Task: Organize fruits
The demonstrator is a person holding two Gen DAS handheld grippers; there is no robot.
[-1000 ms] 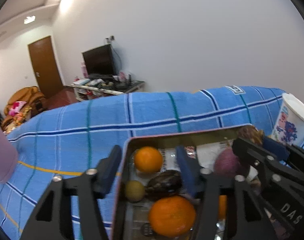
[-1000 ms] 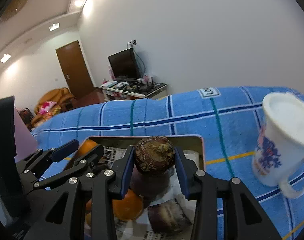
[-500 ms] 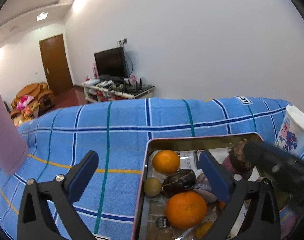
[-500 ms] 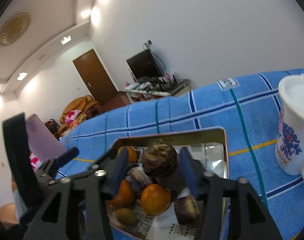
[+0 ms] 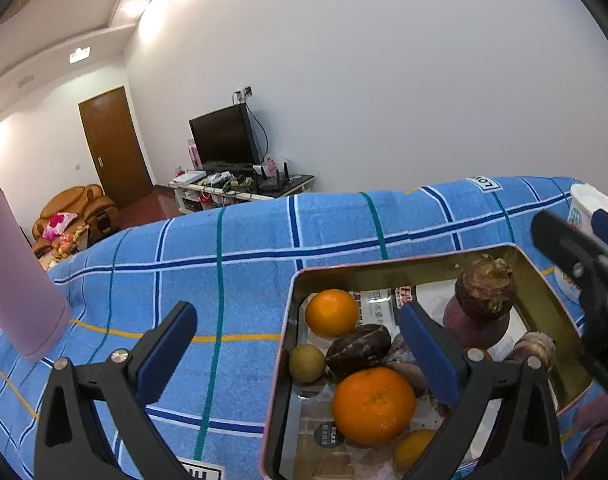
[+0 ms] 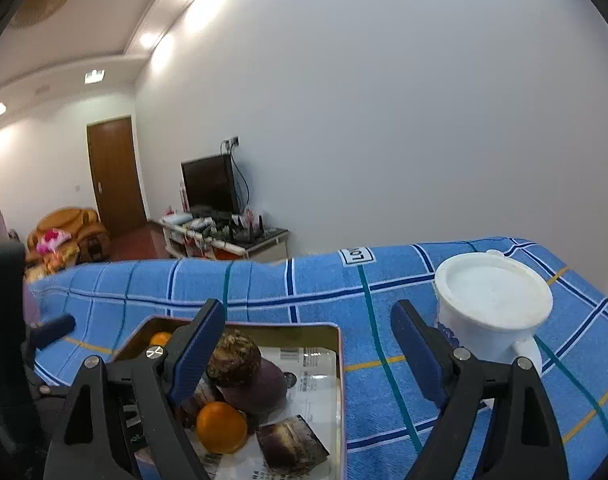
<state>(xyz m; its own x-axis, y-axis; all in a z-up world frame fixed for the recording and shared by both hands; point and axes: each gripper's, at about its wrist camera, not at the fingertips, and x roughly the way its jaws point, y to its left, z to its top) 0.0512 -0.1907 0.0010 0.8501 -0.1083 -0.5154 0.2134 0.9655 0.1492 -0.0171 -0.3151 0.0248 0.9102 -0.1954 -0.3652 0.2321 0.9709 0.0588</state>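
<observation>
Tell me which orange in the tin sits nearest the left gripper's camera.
The big orange at the front of the tin, just left of the left gripper's right finger. The smaller orange lies farther back by the tin's left wall.

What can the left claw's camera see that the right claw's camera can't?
Only the left view shows the pink cup and the small green fruit, plus a second orange. Only the right view shows the white mug's lid from above and the brown wrapper. Both show the tin, the blue cloth, the knobbly brown fruit and the TV. Both claws are open.
</observation>
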